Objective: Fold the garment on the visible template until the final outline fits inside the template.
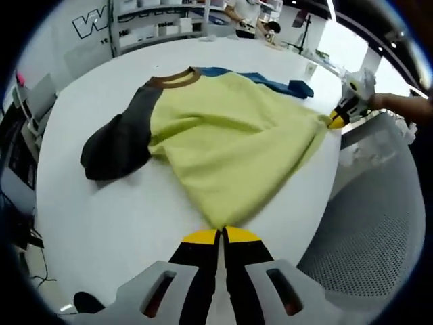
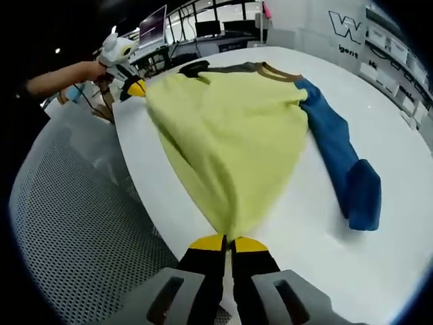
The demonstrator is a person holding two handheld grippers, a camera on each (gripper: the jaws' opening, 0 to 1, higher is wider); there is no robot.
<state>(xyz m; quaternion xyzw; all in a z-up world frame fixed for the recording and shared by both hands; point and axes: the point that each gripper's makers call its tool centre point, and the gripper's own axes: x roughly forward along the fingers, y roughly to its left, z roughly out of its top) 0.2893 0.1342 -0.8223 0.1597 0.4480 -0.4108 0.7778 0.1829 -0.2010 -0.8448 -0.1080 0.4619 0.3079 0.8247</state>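
Yellow-green cloth of the garment (image 1: 230, 142) spreads forward from the left gripper (image 1: 221, 235), whose jaws are pressed together on one hem corner. The right gripper (image 2: 228, 242) likewise pinches the other hem corner, the shirt fanning away from it across the white table (image 2: 318, 230). Its dark sleeve (image 1: 118, 145) lies left of the left gripper; its blue sleeve (image 2: 345, 169) lies right of the right one.

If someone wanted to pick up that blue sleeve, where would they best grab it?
Judging by how it lies, at the cuff end of the blue sleeve, coming from the open table side: the cuff is doubled back there, flat and clear of the yellow body.
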